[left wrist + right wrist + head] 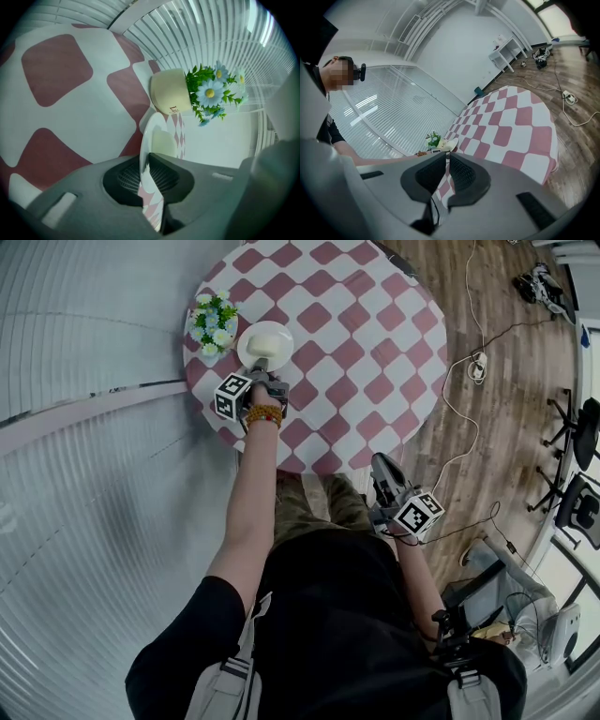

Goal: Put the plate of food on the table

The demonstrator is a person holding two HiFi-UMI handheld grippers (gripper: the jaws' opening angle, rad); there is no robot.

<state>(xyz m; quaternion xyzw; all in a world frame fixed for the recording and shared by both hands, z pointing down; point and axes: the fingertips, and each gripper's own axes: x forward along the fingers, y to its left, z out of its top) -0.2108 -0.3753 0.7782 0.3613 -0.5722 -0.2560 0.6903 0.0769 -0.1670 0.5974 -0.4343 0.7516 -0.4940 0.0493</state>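
A white plate (265, 341) carrying a pale block of food (267, 345) sits over the round red-and-white checked table (356, 352), near its left edge. My left gripper (263, 379) is shut on the plate's near rim; in the left gripper view the plate (154, 140) stands edge-on between the jaws of my left gripper (149, 187), with the food (164, 143) on it. My right gripper (382, 471) hangs off the table's near edge by the person's waist, its jaws closed together on nothing. In the right gripper view my right gripper (444, 180) points across the table (511, 126).
A cream pot of white and blue flowers (212, 322) stands just left of the plate, close in the left gripper view as flower pot (171, 91). A ribbed white wall (84, 427) runs along the left. Cables and a power strip (478, 367) lie on the wooden floor at right.
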